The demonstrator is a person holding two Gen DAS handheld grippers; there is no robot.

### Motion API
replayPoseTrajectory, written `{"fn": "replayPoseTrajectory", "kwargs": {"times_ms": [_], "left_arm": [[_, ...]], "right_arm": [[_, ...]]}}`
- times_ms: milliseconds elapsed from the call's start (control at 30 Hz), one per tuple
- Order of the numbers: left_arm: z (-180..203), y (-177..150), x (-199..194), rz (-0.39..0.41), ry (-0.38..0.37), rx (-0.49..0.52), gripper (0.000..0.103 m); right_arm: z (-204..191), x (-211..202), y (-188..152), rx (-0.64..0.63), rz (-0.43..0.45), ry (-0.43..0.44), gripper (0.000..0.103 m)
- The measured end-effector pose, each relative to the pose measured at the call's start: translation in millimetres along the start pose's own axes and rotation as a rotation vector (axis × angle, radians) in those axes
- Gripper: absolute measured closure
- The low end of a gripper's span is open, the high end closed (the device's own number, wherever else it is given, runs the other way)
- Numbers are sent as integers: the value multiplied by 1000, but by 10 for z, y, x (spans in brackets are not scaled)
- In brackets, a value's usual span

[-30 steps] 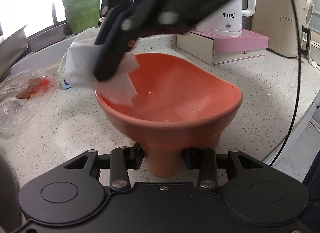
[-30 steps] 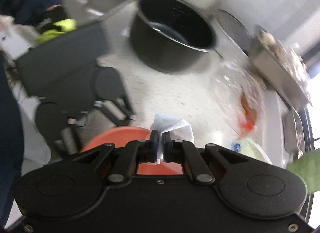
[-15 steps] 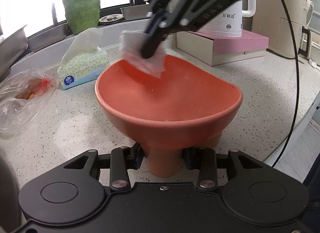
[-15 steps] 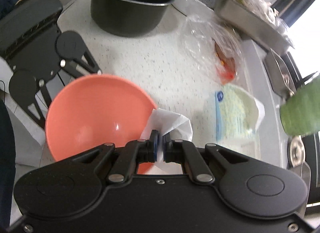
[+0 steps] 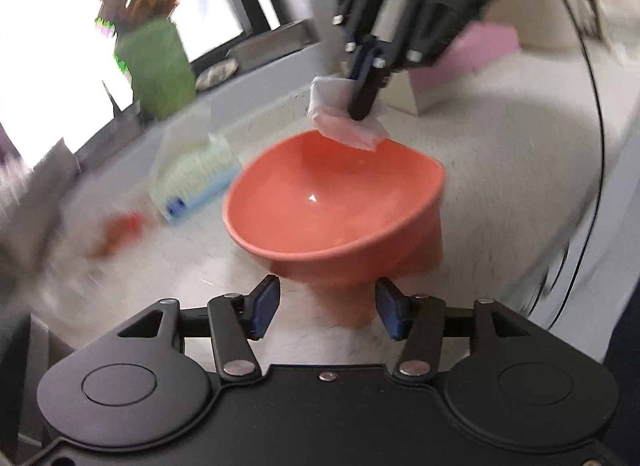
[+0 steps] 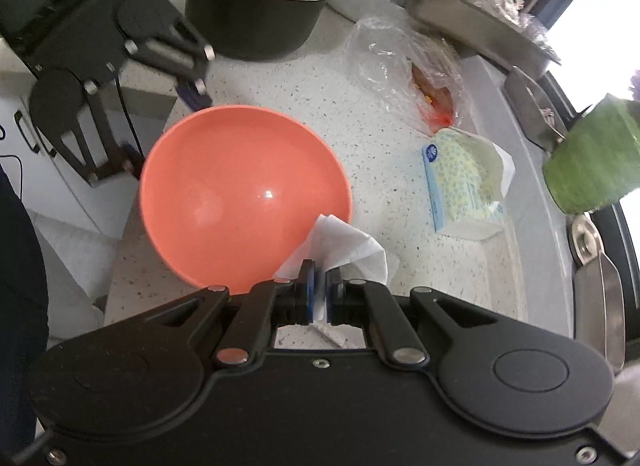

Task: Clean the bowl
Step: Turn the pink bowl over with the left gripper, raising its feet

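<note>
The orange bowl (image 6: pixel 244 193) stands on the speckled counter (image 6: pixel 360 137), its foot between the spread fingers of the left gripper (image 5: pixel 326 308), which do not touch it. Over its rim the right gripper (image 6: pixel 319 290) pinches a white tissue (image 6: pixel 340 244). A tissue pack (image 6: pixel 460 181) lies nearby.

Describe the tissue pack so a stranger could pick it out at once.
On the speckled countertop, look to the side of the orange bowl toward the window. The tissue pack lies flat there, between the green pot and the clear plastic bag: pale, dotted, blue-edged.
</note>
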State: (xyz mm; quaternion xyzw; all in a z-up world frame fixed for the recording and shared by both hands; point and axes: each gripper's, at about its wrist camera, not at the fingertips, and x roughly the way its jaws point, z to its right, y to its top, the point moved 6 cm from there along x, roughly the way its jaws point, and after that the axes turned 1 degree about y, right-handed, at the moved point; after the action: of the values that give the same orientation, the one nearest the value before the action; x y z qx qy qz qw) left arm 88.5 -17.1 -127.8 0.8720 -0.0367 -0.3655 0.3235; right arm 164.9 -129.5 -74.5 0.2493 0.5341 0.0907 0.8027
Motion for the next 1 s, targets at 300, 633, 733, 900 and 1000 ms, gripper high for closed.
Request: {"fn": "replayPoseTrajectory", "kwargs": {"times_ms": [300,633,733,900,1000], "left_arm": [[374,212,-185,-45,12,636,50],[608,300,618,-169,-137,857,90],[338,390,574,-43,-131,563,91],[-424,133,393,67,-108,-423,91],[-483,-68,371,64,-87,-603,91]], "right_arm": [[-126,-131,-194,94,67,-23,98],[-253,-276,-300,231,169,-76,98],[-300,-315,-343,259,189,-96,98],[-316,-489,-362,286,225,-125,98],[-357,-501,-271,238,224,-109,98]]}}
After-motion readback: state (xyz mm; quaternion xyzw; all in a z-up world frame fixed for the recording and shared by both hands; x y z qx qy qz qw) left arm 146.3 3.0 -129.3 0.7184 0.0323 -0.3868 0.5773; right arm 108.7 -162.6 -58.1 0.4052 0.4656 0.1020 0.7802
